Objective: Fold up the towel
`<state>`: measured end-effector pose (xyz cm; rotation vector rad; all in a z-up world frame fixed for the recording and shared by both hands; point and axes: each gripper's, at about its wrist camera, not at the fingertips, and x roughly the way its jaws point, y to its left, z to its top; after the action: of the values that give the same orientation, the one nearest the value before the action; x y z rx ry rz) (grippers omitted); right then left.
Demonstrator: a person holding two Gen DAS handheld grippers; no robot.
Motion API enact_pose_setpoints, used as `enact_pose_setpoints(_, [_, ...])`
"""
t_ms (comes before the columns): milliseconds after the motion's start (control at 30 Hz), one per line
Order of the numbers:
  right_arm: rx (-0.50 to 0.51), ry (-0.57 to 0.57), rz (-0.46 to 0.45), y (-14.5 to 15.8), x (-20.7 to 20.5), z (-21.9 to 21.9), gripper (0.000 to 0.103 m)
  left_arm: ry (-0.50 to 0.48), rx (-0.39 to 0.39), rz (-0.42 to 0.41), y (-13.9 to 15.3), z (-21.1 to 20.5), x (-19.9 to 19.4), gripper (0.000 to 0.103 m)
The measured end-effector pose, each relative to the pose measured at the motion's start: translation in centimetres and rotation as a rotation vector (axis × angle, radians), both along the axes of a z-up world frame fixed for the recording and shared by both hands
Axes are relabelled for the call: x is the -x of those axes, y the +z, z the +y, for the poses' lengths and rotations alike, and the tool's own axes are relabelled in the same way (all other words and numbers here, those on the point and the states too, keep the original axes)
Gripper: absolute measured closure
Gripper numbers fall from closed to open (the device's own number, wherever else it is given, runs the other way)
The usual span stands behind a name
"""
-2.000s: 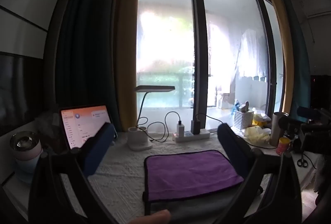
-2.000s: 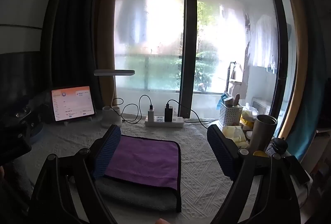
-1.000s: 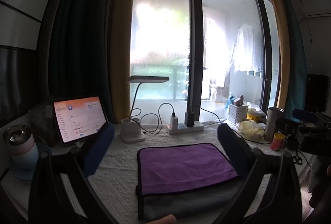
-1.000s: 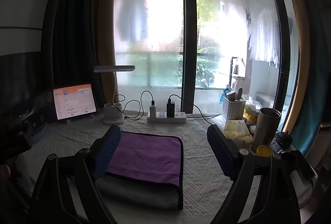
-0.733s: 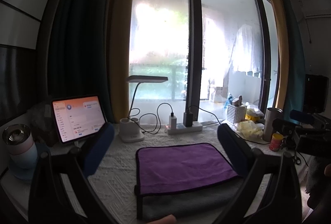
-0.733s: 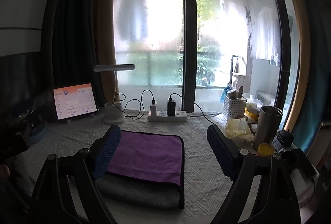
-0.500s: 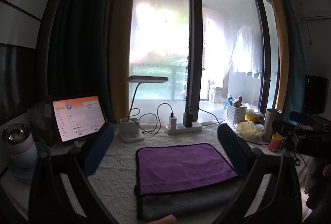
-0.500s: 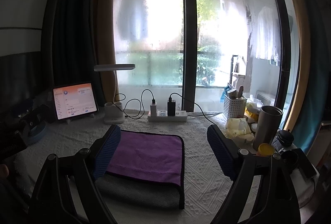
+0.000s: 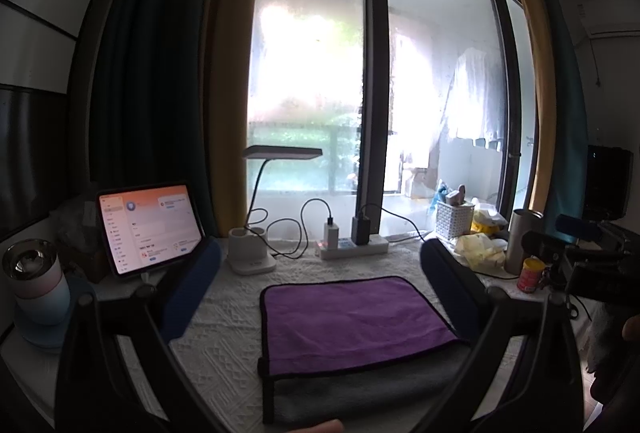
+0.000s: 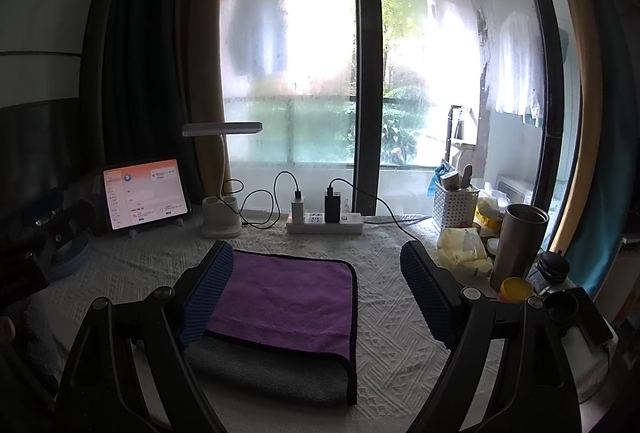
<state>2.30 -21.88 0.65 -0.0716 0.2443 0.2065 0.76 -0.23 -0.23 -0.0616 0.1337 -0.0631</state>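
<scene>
Lying flat near the middle of the desk (image 9: 224, 349), toward its front edge: the towel (image 9: 352, 313), purple face folded over a grey layer that is showing along the near side, dark piping running round the edges. Sitting on a white textured cover, well clear of the tablet (image 9: 149, 227) at the back left corner and the power strip (image 10: 325, 223) along the back edge.

Hovering above the front edge with jaws spread wide and holding nothing: the left gripper (image 9: 320, 273), framing the towel between its blue pads. Likewise standing wide apart and empty: the right gripper (image 10: 316, 285), its left pad overlapping the towel's left side in that view, though contact cannot be told.

Looking soft, light and limp, probably microfibre; likely sagging and draping once lifted, not holding any shape. Not fragile, and unlikely to be slipping from ribbed pads, but the two layers could be sliding apart if only the top one is pinched. Best taking hold at the piped corners or hem, one gripper per corner on the same side, pinching both layers together, keeping low over the desk so the steel tumbler (image 10: 520, 245) and small yellow jar (image 10: 516, 289) at the right edge are not getting swept.
</scene>
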Motion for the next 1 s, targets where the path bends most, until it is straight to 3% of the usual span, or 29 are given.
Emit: enact_pose_setpoints(1000, [0.003, 0.010, 0.011, -0.22, -0.09, 0.23, 0.015, -0.017, 0.017, 0.016, -0.08, 0.44, -0.35, 0.002])
